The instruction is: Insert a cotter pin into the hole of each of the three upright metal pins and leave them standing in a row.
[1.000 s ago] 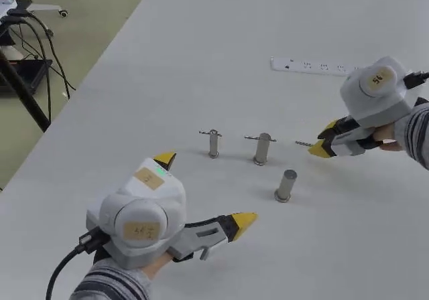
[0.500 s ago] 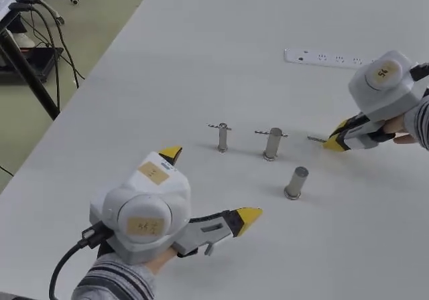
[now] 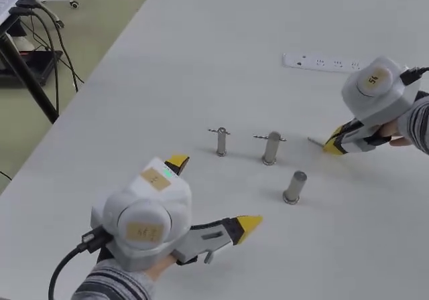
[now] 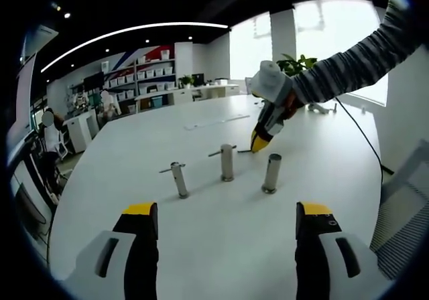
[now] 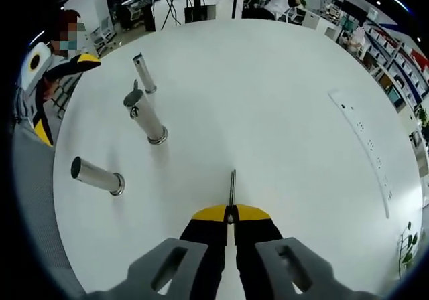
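Note:
Three upright metal pins stand on the white table. The left pin (image 3: 221, 141) and the middle pin (image 3: 271, 147) each carry a cotter pin through the top hole. The third pin (image 3: 294, 187), nearer to me, has a bare top. My right gripper (image 3: 332, 145) is shut on a loose cotter pin (image 3: 315, 140), held low just right of the middle pin; the cotter pin (image 5: 232, 183) sticks straight out from the gripper (image 5: 231, 214). My left gripper (image 3: 212, 191) is open near the table's front, facing the pins (image 4: 227, 163) with nothing between its fingers (image 4: 141, 214).
A white power strip (image 3: 322, 63) lies flat at the far right of the table. Off the table's left edge are floor, cables and a stand leg (image 3: 27, 79). Bare tabletop (image 3: 201, 59) stretches behind the pins.
The head view has shifted a little. The right gripper keeps the cotter pin and has sunk slightly towards the table beside the middle pin. The left gripper has barely moved.

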